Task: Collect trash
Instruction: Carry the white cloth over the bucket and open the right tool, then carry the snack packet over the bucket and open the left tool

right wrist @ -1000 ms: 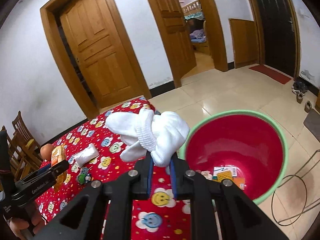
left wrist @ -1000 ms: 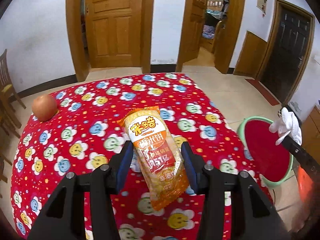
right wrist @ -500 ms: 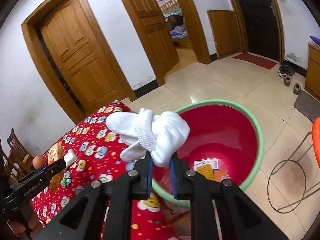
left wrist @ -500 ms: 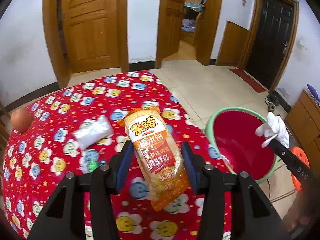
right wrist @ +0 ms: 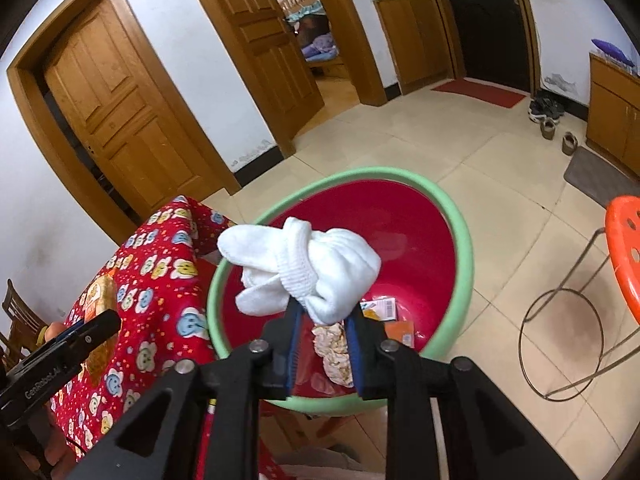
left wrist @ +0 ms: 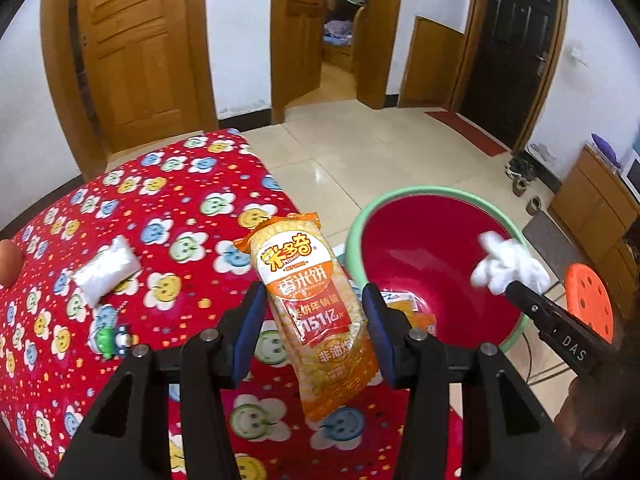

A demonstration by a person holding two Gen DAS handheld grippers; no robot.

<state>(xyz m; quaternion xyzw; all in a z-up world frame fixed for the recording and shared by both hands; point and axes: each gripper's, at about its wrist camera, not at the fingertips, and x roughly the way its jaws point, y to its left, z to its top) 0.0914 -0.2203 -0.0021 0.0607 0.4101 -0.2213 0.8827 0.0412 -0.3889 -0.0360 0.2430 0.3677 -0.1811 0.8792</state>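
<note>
My left gripper (left wrist: 313,300) is shut on an orange snack packet (left wrist: 304,280), held upright over the table's right edge. Beside the table on the floor stands a red basin with a green rim (left wrist: 400,196), with wrappers and a rice cracker (right wrist: 332,348) in its bottom. Above that basin (right wrist: 464,240) hangs my right gripper (right wrist: 324,312); its jaws are opening, a gap shows beside the pads, and a balled white sock (right wrist: 308,268) still sits between the tips. The left wrist view shows the sock (left wrist: 504,264) over the basin's right side.
The table's red flowered cloth (left wrist: 160,200) carries a white packet (left wrist: 106,268) and a small green toy (left wrist: 112,338). An orange stool (right wrist: 624,240) on a wire frame stands right of the basin. A wooden chair (right wrist: 16,320) is at the far left. Tiled floor lies beyond.
Both grippers have swung right, from over the table toward the basin. The right jaws, tight on the sock before, have parted a little.
</note>
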